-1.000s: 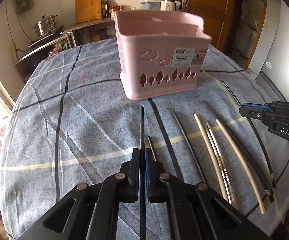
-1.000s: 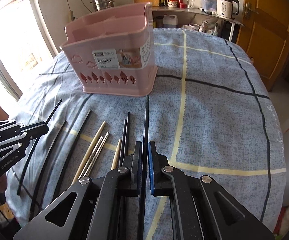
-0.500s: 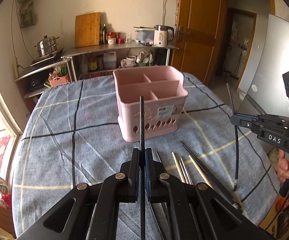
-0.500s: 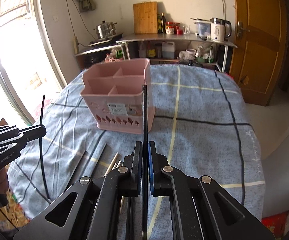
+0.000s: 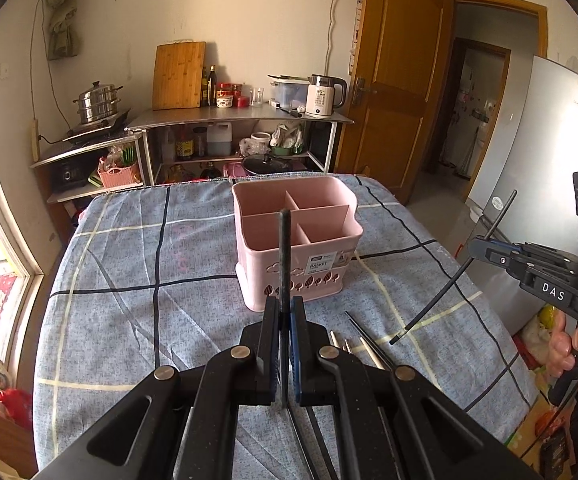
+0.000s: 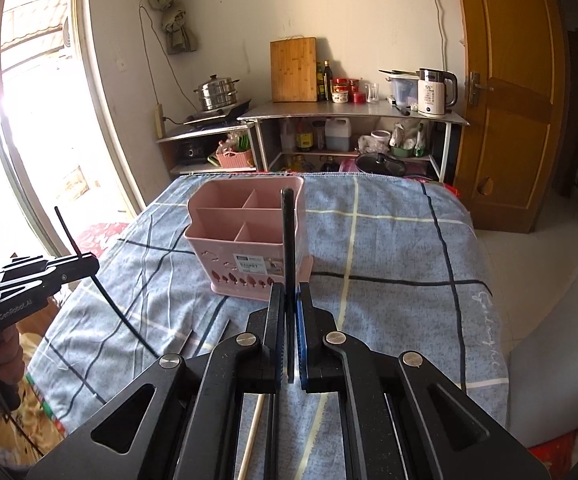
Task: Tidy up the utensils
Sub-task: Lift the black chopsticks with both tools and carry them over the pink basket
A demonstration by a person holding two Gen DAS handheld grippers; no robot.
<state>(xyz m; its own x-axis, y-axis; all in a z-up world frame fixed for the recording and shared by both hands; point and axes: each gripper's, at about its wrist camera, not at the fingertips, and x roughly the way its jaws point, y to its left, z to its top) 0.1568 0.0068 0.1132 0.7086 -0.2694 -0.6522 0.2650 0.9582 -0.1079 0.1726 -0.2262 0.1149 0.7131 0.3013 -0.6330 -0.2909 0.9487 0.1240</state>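
The left hand-held gripper (image 5: pixel 285 312) is clamped on a black chopstick (image 5: pixel 285 256) that sticks up in front of the pink basket (image 5: pixel 321 240), a four-compartment holder standing on the blue checked cloth of the desk (image 5: pixel 129 320). At the right edge the right hand-held gripper (image 5: pixel 473 247), held by a hand (image 5: pixel 569 344), grips another black chopstick (image 5: pixel 453 276) slanting above the cloth. Several pale and dark chopsticks (image 5: pixel 363 340) lie on the cloth just beyond the near gripper.
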